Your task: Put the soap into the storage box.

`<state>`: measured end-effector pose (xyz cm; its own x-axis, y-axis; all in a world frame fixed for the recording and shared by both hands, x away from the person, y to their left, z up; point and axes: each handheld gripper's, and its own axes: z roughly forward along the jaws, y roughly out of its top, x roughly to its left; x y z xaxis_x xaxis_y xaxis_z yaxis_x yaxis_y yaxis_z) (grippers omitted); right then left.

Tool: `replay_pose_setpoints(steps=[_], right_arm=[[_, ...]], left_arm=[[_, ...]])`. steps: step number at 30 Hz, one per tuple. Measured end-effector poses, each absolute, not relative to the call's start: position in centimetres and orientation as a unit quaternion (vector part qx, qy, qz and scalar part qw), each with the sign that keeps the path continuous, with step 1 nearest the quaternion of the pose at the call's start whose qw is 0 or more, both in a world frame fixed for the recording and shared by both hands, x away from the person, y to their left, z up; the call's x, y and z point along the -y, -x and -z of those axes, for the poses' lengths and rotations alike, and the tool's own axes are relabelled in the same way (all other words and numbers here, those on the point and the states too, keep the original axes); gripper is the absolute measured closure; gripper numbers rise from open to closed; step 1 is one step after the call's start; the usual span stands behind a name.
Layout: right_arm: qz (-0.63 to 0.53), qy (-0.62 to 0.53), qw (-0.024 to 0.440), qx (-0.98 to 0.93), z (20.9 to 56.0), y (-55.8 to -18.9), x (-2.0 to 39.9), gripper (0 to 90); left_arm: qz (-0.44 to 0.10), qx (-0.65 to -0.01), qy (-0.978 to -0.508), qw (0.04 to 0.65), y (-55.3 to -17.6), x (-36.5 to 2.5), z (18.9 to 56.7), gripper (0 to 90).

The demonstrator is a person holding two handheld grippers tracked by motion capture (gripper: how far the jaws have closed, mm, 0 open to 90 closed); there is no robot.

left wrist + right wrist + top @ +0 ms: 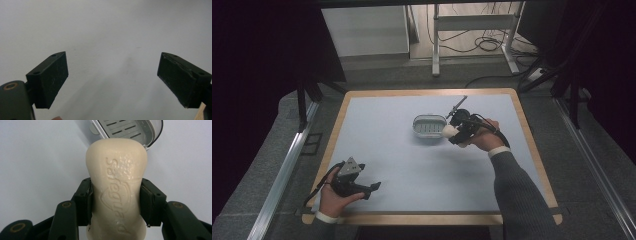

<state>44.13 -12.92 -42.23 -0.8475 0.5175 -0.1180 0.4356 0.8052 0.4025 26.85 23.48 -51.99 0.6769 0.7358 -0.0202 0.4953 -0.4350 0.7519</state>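
the right gripper (116,202) clamps the soap bar (117,190) at mid-frame; its long axis points at the soap dish (130,130), top of frame.

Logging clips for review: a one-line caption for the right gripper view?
Right gripper clamps a cream embossed soap bar before a grey slotted soap dish.

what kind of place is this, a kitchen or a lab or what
Probably a lab or recording room, not a kitchen: a plain work table with a pale mat, dark curtains around it, and loose cables on the floor by a desk frame behind.
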Motion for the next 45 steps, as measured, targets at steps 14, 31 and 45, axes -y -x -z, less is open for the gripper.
replay_pose_setpoints(steps=[14, 31, 45], right_arm=[[-0.181, -0.257, 0.115, -0.942, 41.8, -45.6, 12.2, 49.8], [-0.181, -0.26, 0.116, -0.941, 42.1, -47.4, 11.7, 49.9], [-0.177, -0.241, 0.117, -0.947, 42.1, -49.0, 9.9, 49.8]], left_arm=[[-0.157, -0.372, -0.831, 0.382, -26.9, -23.6, 52.0, 10.3], [-0.153, -0.367, -0.834, 0.381, -26.8, -23.5, 51.8, 10.3], [-0.155, -0.371, -0.83, 0.386, -26.8, -23.7, 51.8, 10.3]])
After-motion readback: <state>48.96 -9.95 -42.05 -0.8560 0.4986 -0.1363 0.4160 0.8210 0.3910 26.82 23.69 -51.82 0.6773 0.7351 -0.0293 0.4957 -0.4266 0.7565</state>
